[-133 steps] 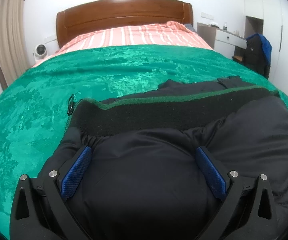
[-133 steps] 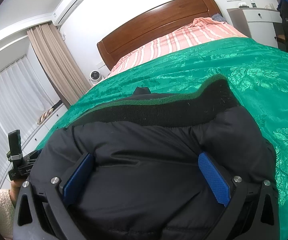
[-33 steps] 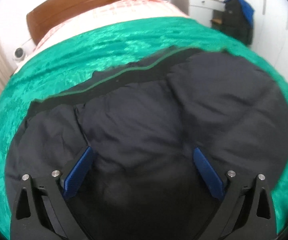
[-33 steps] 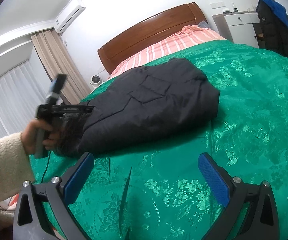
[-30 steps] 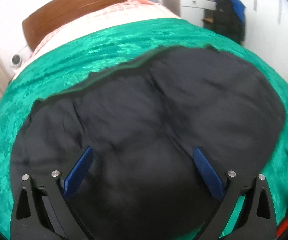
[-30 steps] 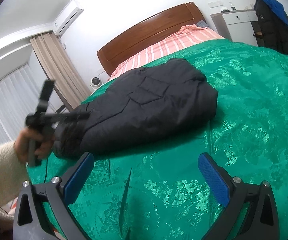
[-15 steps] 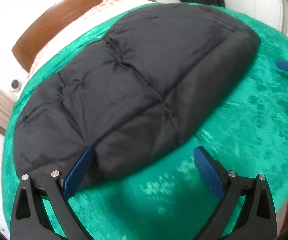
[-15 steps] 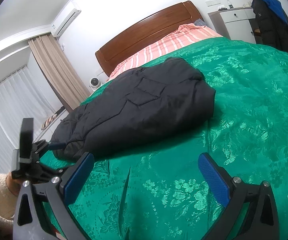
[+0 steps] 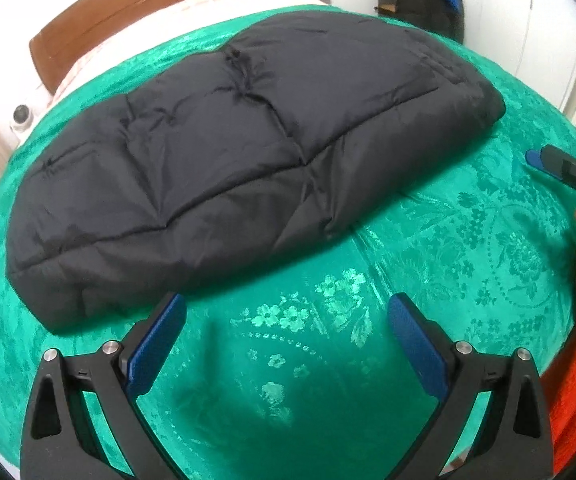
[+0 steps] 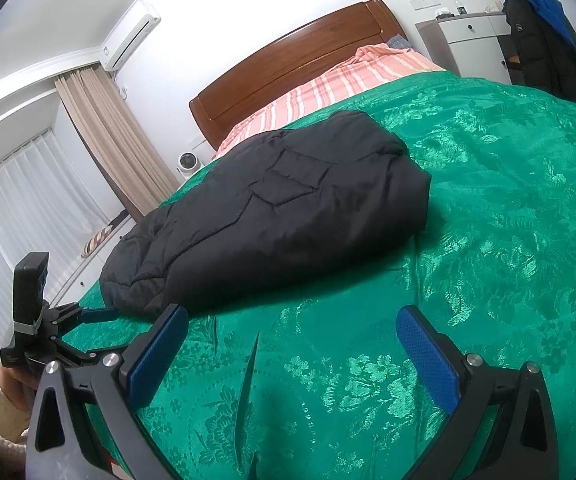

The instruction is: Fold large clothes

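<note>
A black quilted jacket (image 9: 247,152) is seen folded into a long, puffy bundle on a green floral bedspread (image 9: 428,248), laid slantwise across the middle of the bed, with one end toward the left edge and the other toward the wooden headboard (image 10: 292,60). Its surface is marked by stitched seams that divide the padding into soft panels, and a patch pocket outline is visible on the upper face in the right wrist view. The folded edge nearest the foot of the bed is rounded and thick. The left gripper (image 9: 288,336) is held above bare bedspread just beside the bundle's near edge, its blue-padded jaws spread wide with nothing between them. The right gripper (image 10: 294,344) is likewise spread apart and empty, poised over the bedspread near the foot edge, clear of the jacket. A striped pink sheet (image 10: 328,92) is exposed at the head of the bed. A dark coat (image 10: 544,36) is seen hanging near a white cabinet (image 10: 472,40) in the far right corner of the room.
</note>
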